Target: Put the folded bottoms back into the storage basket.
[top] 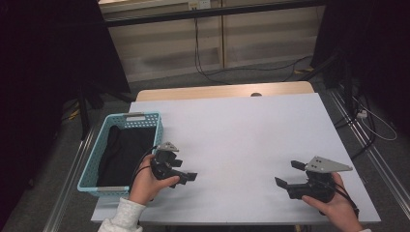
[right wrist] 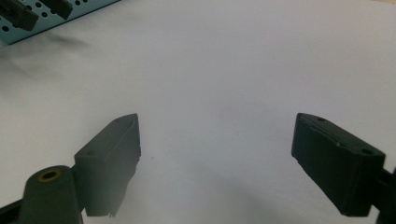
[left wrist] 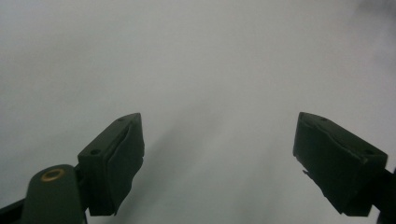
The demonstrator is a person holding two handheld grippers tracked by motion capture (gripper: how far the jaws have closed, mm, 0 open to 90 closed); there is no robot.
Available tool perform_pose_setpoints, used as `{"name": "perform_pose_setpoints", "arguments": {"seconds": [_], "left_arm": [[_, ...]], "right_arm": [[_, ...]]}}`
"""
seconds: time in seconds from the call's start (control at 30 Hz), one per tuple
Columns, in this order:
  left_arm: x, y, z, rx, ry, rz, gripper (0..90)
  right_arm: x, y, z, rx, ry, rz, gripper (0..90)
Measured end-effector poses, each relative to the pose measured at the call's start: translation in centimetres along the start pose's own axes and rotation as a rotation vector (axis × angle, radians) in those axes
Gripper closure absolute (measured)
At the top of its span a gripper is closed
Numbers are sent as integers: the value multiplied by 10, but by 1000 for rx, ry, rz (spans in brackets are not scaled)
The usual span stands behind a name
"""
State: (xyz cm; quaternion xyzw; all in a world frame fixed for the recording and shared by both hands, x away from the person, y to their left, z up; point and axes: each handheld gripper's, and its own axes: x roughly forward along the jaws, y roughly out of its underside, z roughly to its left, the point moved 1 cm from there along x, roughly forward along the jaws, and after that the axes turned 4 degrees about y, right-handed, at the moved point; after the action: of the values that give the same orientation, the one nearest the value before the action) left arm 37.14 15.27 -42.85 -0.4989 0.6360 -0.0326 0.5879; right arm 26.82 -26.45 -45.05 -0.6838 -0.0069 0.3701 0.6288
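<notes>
Here the person is holding a gripper in each hand over a white bench (top: 241,130), and both sets of fingers are standing wide apart with nothing between them. The left gripper (top: 186,175) is hovering near the bench's front left corner, just beside a light blue perforated basket (top: 145,117). Inside that basket a black cloth (top: 121,154) is lying in a dark heap. The right gripper (top: 286,175) is resting low over the front right of the bench, well apart from the basket, with its grey three-cornered plate facing up.

From the high view the whole layout is showing: the basket sitting at the left edge, the wooden strip of tabletop beyond the white sheet, cables trailing on the floor and dark curtains on either side. The left gripper view is giving far less, with its two black fingers (left wrist: 114,163) rising against plain, blurred white surface. The right gripper view is adding a detail of its own: beyond its open fingers (right wrist: 109,163) a corner of the blue basket (right wrist: 70,11) is peeking in at the top left, with the dark tips of the other gripper in front of it.

Between either gripper and the basket, the bench is lying bare.
</notes>
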Motion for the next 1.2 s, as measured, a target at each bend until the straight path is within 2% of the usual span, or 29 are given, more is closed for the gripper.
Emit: {"name": "perform_pose_setpoints", "arguments": {"seconds": [0.2,0.5,0.63,0.93,1.2], "left_arm": [[-2,5,1,-7,13,-19,153],[-4,11,4,-12,6,-24,142],[-3,14,3,1,2,-13,136],[-5,16,3,1,19,-28,122],[-5,18,1,33,34,-31,112]], "right_arm": [[-1,1,0,-3,-2,6,148],[-6,3,-4,3,5,8,147],[-8,4,-4,0,9,4,148],[-9,6,-5,3,8,6,147],[-10,9,-6,6,8,14,145]]}}
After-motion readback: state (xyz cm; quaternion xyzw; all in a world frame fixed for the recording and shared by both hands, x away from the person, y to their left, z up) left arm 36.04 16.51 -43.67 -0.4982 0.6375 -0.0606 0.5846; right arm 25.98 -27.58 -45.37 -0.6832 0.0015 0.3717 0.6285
